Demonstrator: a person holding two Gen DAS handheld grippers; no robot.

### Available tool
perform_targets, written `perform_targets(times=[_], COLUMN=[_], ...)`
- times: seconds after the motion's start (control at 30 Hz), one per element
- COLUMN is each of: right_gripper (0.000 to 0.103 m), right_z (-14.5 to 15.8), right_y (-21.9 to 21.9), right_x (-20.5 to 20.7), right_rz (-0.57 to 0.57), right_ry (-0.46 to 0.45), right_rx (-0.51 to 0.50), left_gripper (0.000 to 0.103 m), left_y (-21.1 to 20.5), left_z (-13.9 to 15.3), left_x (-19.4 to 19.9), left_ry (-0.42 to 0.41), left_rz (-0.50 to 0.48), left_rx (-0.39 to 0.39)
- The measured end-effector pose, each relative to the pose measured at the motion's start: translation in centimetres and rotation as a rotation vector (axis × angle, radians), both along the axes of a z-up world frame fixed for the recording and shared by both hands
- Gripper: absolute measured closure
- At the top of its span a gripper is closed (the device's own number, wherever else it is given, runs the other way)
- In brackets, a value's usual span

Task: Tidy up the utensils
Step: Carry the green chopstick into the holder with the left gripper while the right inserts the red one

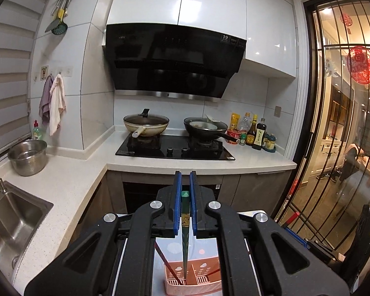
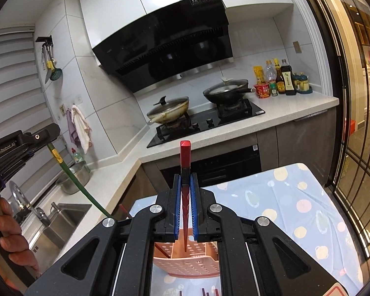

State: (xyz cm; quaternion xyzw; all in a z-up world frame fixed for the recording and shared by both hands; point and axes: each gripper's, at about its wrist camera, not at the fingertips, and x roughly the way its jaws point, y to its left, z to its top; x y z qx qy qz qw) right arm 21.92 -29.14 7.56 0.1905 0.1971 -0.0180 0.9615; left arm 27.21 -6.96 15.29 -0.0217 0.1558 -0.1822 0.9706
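Overhead, chopstick-laden tongs (image 2: 185, 180) above holder (image 2: 185, 264)

A glossy, lacquer-like finish is shown by the green chopstick (image 1: 185, 236) and by the red chopstick (image 2: 185, 162). The pink basket (image 1: 194, 287) is seen as perforated matt plastic. The left tongs (image 1: 185, 180) and right tongs (image 2: 185, 180) are formed of matt black plastic with blue ribbed pads and bright metal rivets. Brushed steel is presented by the sink (image 1: 14, 219) and the pot (image 1: 28, 156). A printed cloth (image 2: 296, 197) is spread smoothly; the tabletop (image 1: 69, 187) is speckled stone.
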Motion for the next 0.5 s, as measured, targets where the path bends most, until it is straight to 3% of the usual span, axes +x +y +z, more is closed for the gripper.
perform_targets(times=[0.5], right_gripper=[0.094], right_z=[-5.3], right_y=[-0.8], right_x=[0.0], right_rz=[-0.022], right_ry=[0.144], right_rx=[0.011], left_gripper=[0.096], left_y=[0.3], left_z=[-7.1], left_x=[1.7], left_ry=[0.172], left_rz=[0.027], left_rx=[0.028])
